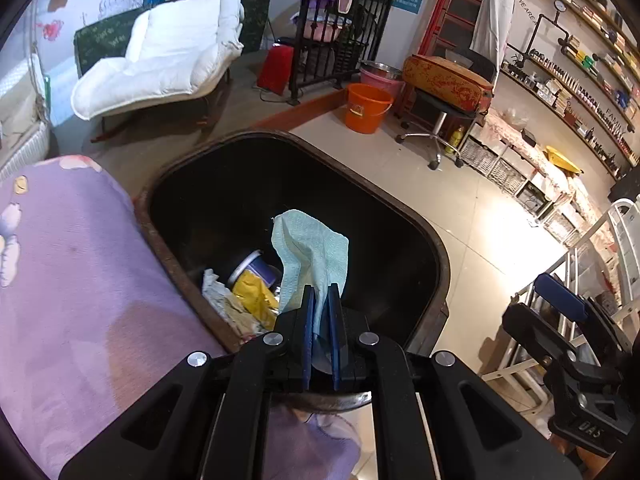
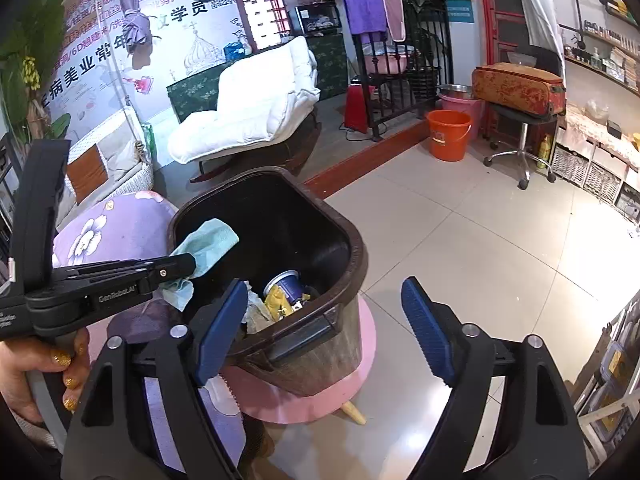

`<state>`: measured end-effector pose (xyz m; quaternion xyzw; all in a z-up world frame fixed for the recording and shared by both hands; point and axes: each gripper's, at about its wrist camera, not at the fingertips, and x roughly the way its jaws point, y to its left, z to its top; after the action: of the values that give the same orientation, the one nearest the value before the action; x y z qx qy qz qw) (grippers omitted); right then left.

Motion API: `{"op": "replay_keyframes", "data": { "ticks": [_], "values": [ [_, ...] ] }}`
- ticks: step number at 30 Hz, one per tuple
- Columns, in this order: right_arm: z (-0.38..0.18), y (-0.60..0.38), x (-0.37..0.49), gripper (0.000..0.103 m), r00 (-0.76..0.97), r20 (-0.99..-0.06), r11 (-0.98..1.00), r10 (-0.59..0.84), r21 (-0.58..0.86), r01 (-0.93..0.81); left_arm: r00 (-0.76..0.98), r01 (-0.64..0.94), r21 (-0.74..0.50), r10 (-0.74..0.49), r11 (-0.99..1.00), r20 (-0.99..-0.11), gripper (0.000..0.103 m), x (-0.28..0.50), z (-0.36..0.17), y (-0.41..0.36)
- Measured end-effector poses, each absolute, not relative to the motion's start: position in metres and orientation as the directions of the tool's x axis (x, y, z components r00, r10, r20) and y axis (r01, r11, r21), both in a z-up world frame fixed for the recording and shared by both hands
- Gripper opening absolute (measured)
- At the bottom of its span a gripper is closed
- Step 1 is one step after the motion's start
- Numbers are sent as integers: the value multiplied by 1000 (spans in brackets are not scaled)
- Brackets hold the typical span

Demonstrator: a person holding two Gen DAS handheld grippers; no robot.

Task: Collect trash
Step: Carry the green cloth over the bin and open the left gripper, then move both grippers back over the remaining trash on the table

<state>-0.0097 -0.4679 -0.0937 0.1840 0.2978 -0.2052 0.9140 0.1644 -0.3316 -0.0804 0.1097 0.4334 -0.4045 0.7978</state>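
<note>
With the left tool (image 1: 321, 296) clamped on the pale green tissue (image 1: 310, 252) above the bin (image 1: 420, 240) near its edge, letting go early could drop it outside, while the right tool (image 2: 324, 328), fingers apart and empty, hovers beside the bin.

Pale tiled floor (image 2: 460, 240), glossy under bright light. White cushioned lounger (image 1: 160, 56) stood by poster wall (image 2: 100, 40); orange bucket (image 2: 448, 134) near stocked shelves (image 1: 580, 80).
</note>
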Motion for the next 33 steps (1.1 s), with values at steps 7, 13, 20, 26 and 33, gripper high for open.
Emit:
{"op": "replay_keyframes", "data": {
  "ticks": [7,13,20,26,33],
  "values": [
    [-94,-473,-12,84,736,-619,836,-275,224,501,319,758,-145,-554,636,-769,66,163,-81,-336],
    [-92,-479,-15,90,737,-611,827,-291,226,514,354,753,-115,-546,648,-759,79,160,-76,-328],
    [-91,-477,-11,93,737,-615,826,-279,238,512,416,752,-68,-552,656,-723,85,146,-65,-301],
    [-88,-461,0,93,756,-612,848,-232,254,466,434,742,-66,-553,667,-712,86,135,-58,-272],
    [-84,-433,18,93,778,-611,889,-148,262,375,469,713,-40,-518,700,-716,86,140,-53,-238]
  ]
}}
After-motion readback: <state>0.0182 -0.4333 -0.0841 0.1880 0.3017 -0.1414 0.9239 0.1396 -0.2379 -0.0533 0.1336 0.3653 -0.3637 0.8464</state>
